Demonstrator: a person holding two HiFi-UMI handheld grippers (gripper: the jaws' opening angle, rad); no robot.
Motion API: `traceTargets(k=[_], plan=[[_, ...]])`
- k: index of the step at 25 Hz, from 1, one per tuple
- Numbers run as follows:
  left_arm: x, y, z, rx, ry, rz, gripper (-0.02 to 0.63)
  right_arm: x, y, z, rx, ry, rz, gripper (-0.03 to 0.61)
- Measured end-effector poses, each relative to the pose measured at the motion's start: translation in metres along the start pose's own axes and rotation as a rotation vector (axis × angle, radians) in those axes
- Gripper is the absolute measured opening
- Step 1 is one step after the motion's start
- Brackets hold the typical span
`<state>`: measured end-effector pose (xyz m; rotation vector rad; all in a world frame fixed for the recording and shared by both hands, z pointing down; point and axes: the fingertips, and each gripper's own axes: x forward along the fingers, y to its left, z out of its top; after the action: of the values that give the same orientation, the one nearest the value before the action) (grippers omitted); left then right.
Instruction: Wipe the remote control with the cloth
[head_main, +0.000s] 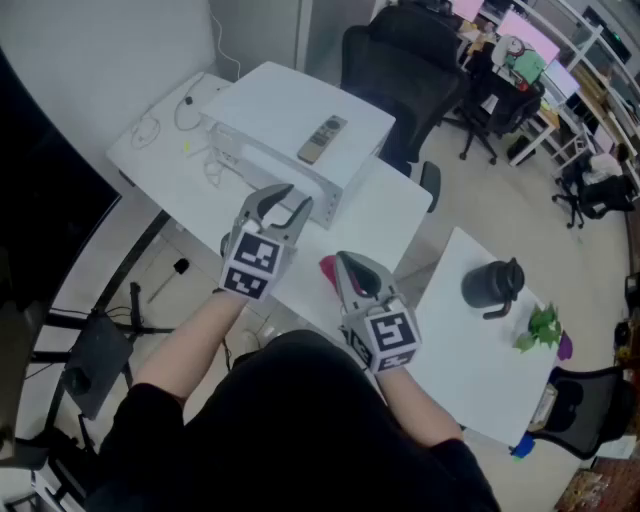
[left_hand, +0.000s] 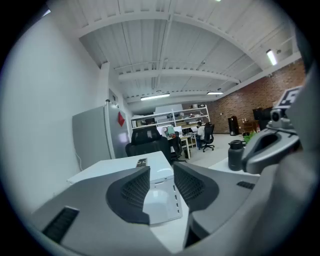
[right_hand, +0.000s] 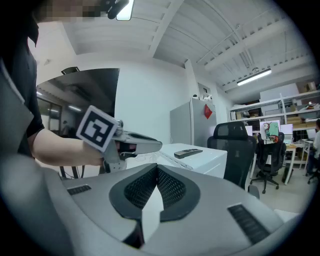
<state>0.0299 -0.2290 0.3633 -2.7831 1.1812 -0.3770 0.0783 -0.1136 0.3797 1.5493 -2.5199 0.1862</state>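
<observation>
The grey remote control (head_main: 322, 139) lies on top of a white box (head_main: 262, 110) at the far side of the table; it also shows in the left gripper view as the remote (left_hand: 142, 162) and in the right gripper view as the remote (right_hand: 188, 153). My left gripper (head_main: 283, 203) hovers just short of the box, open, with nothing between its jaws (left_hand: 161, 186). To its right my right gripper (head_main: 347, 262) is shut and empty (right_hand: 156, 172). A bit of red cloth (head_main: 327, 267) peeks out on the table at its left side, mostly hidden.
Cables (head_main: 165, 115) lie on the table left of the box. A second white table (head_main: 470, 360) at the right carries a black jug (head_main: 492, 284) and a green plant (head_main: 540, 327). A black office chair (head_main: 400, 70) stands behind the box.
</observation>
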Motion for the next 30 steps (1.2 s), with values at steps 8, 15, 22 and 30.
traceTargets(k=[8,15,22,30], plan=[[0.085,0.051,-0.010,-0.021,0.121,0.090,0.295,-0.005,-0.012,-0.012,-0.001,0.020,0.002,0.009],[0.149,0.067,-0.041,-0.046,0.296,0.104,0.304,-0.011,-0.025,-0.015,0.012,0.009,-0.015,0.009],[0.164,0.069,-0.055,-0.087,0.381,0.106,0.293,-0.016,-0.038,-0.020,0.032,0.016,-0.033,0.009],[0.168,0.059,-0.058,-0.084,0.416,0.072,0.210,-0.016,-0.040,-0.019,0.031,-0.016,-0.026,0.009]])
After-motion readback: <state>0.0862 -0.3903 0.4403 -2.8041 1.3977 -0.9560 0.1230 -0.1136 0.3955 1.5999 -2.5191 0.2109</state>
